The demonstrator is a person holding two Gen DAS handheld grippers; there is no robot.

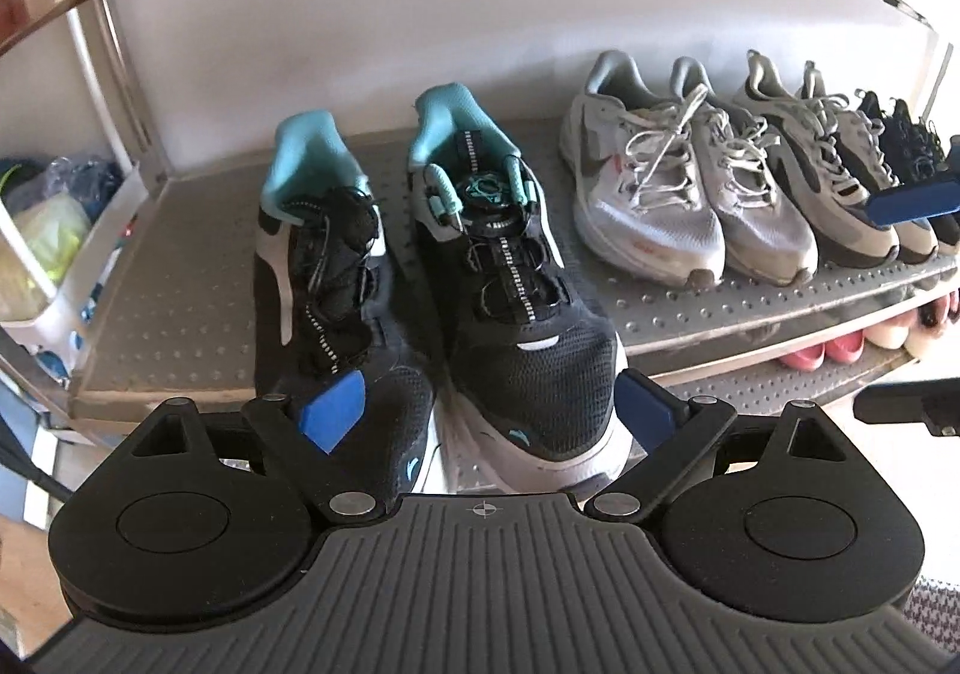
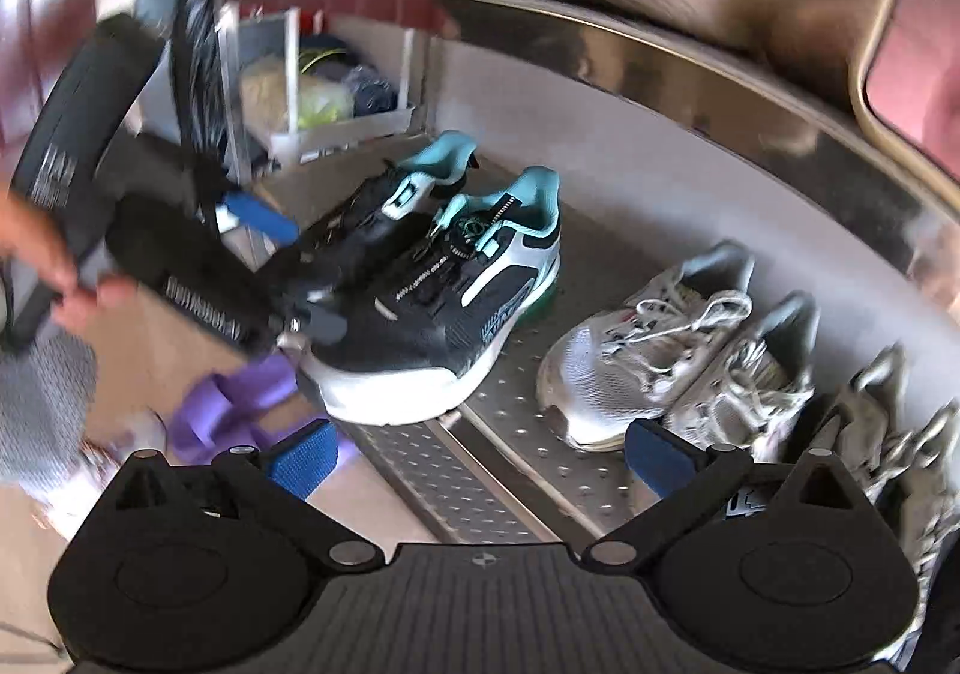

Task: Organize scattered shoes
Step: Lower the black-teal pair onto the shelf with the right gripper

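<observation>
A pair of black sneakers with teal heels stands on the perforated metal shelf [image 1: 180,284], toes toward me. My left gripper [image 1: 489,407] is open at the shelf's front edge. The toe of the right black sneaker [image 1: 516,290] lies between its blue pads, and the left pad overlaps the toe of the left black sneaker [image 1: 324,266]. In the right wrist view the pair [image 2: 432,290] sits mid-frame, with the left gripper [image 2: 294,272] at its toes, held by a hand [image 2: 66,284]. My right gripper [image 2: 480,464] hangs open and empty before the shelf edge.
Two pairs of grey-white sneakers [image 1: 660,194] [image 1: 840,182] and dark shoes [image 1: 912,146] line the shelf to the right. Pink and white shoes [image 1: 840,350] sit on the lower shelf. Purple slippers [image 2: 234,404] lie on the floor. A white bin [image 1: 48,230] stands left.
</observation>
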